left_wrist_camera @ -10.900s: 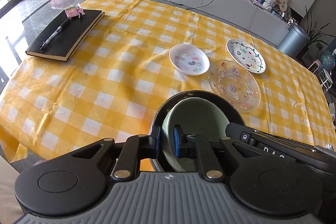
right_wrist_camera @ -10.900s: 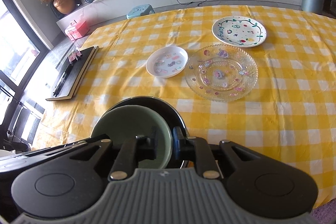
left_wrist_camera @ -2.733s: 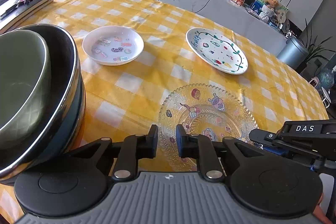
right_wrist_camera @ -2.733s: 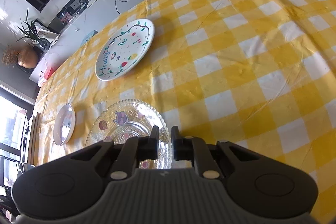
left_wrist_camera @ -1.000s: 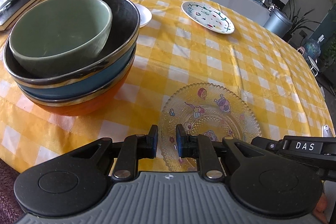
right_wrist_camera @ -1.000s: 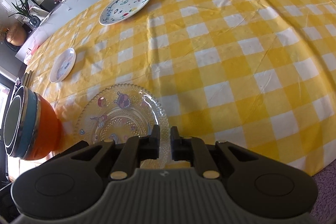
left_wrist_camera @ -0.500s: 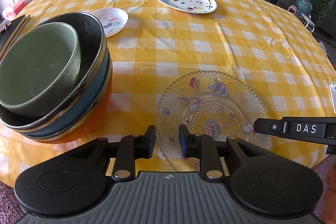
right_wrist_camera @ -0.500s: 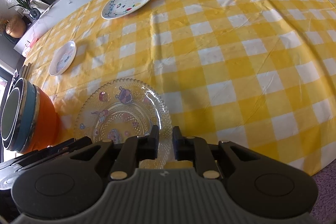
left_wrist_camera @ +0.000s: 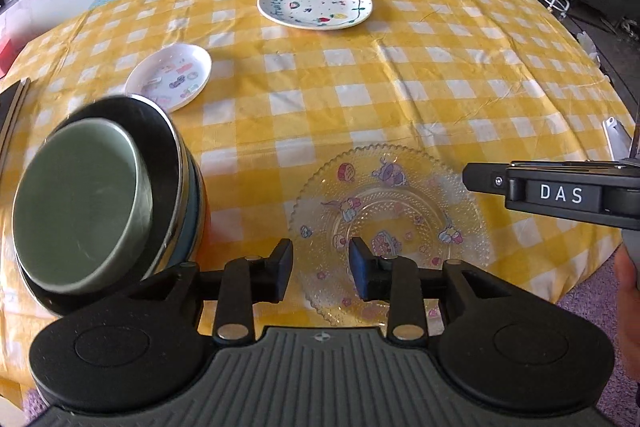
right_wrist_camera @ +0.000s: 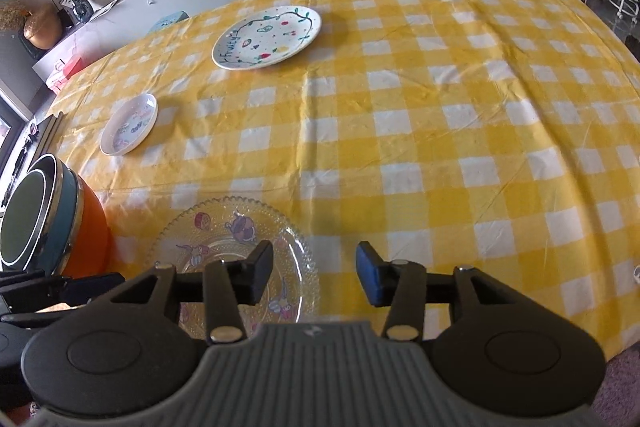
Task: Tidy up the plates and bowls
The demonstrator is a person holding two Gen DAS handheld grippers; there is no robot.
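Clear beaded glass plate (left_wrist_camera: 394, 223), lower centre: both my tools, left tool (left_wrist_camera: 320, 269) and right tool (right_wrist_camera: 315, 277), have just opened, releasing it onto the desk; placement judged complete.

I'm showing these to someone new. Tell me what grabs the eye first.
The yellow checked cloth fills both views. At the near left stands a stack of bowls, green nested in black over blue and orange, and beside it at the near edge lies a clear glass plate with cartoon prints, both tongs, left and right, open just above it. Farther off sit a small white plate and a painted plate.
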